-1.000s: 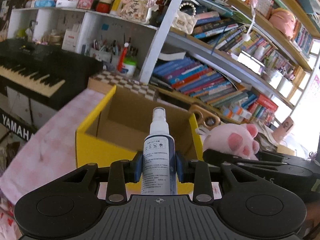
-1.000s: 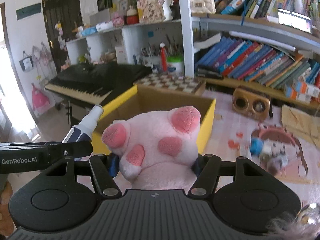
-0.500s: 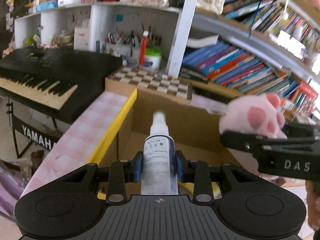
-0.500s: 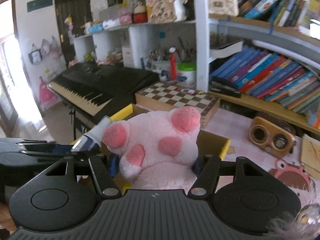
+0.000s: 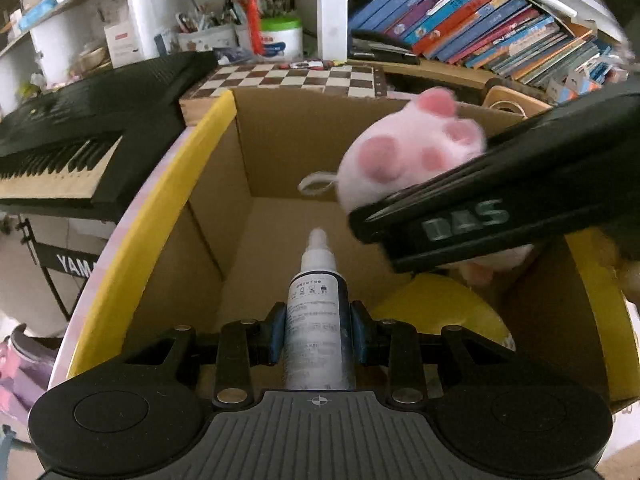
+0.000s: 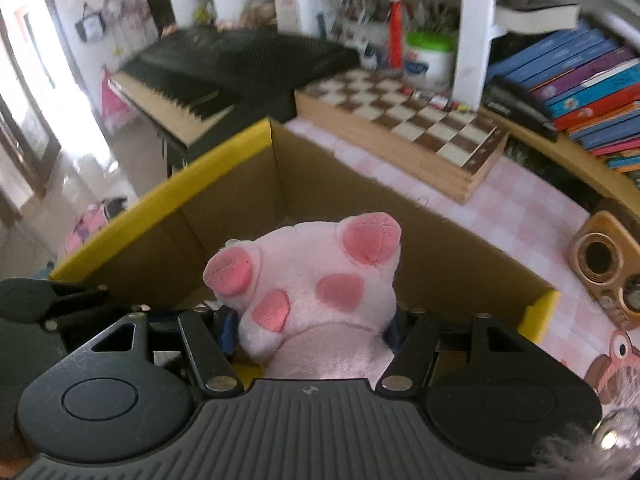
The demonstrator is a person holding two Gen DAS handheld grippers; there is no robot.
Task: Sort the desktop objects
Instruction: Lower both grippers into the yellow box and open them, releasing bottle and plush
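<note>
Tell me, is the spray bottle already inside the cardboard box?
Not released: the left tool grips the spray bottle above the cardboard box.

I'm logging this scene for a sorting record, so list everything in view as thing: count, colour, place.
cardboard box: one, brown with yellow rims, open, below both claws
spray bottle: one, white and dark blue, held over the box
plush paw: one, pink, held over the box
chessboard: one, brown and cream, behind the box
keyboard: one, black, left of the box
books: many, mostly blue, shelf at the right
tub: one, white with green lid, shelf behind chessboard
wooden speaker: one, tan, right of the box
left claw: one, black, shut on the spray bottle
right claw: one, black, gripping the plush paw
</note>
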